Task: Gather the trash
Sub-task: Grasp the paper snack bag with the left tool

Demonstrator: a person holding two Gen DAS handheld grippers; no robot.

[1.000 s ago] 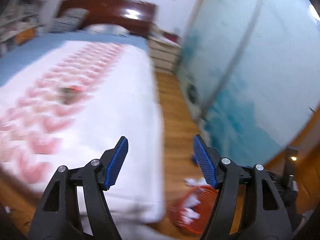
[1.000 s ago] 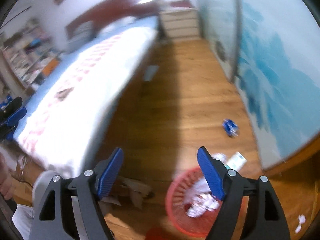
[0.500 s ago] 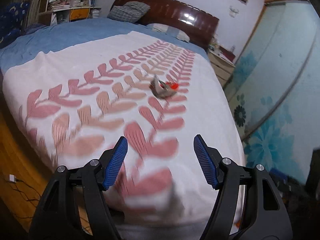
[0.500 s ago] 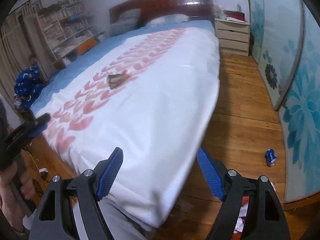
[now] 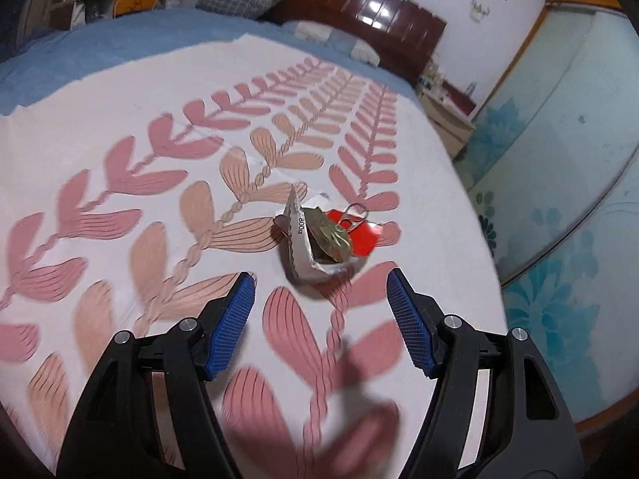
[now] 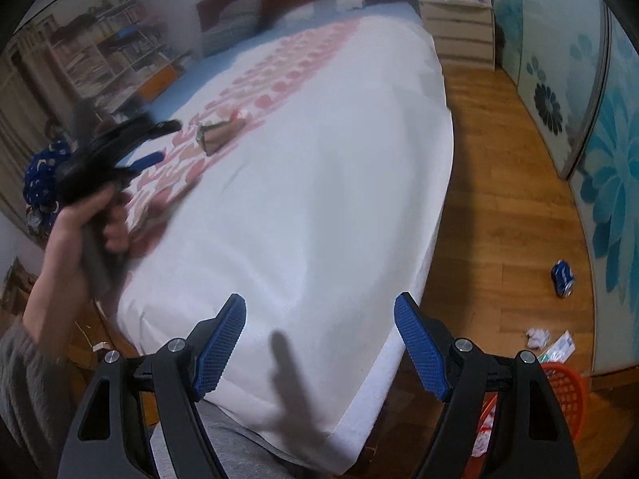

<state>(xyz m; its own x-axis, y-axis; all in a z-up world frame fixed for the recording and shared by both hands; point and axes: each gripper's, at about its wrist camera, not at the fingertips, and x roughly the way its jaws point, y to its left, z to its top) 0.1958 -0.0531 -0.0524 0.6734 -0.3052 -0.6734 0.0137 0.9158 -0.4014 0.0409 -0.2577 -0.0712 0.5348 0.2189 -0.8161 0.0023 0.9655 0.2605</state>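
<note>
The bedspread [image 5: 131, 127] is white with rows of pink and peach leaf-like motifs; a blue sheet [image 5: 100, 44] shows at its 11 o'clock side. The crumpled wrapper [image 5: 319, 239] is silver, olive and red. The left hand-held gripper [image 5: 319, 323] is black with blue ribbed pads [image 5: 231, 327]. At 4 o'clock of the bed lie a blue can [image 6: 563, 273] and an orange-red basket [image 6: 567, 395] on the brown wooden floor [image 6: 499, 207].

Glossy dark wooden headboard [image 5: 359, 8] at upper centre; soft matt cloth bedspread [image 5: 159, 183]; crinkled shiny foil wrapper [image 5: 319, 239]; polished wood floor [image 6: 499, 183] at right.
</note>
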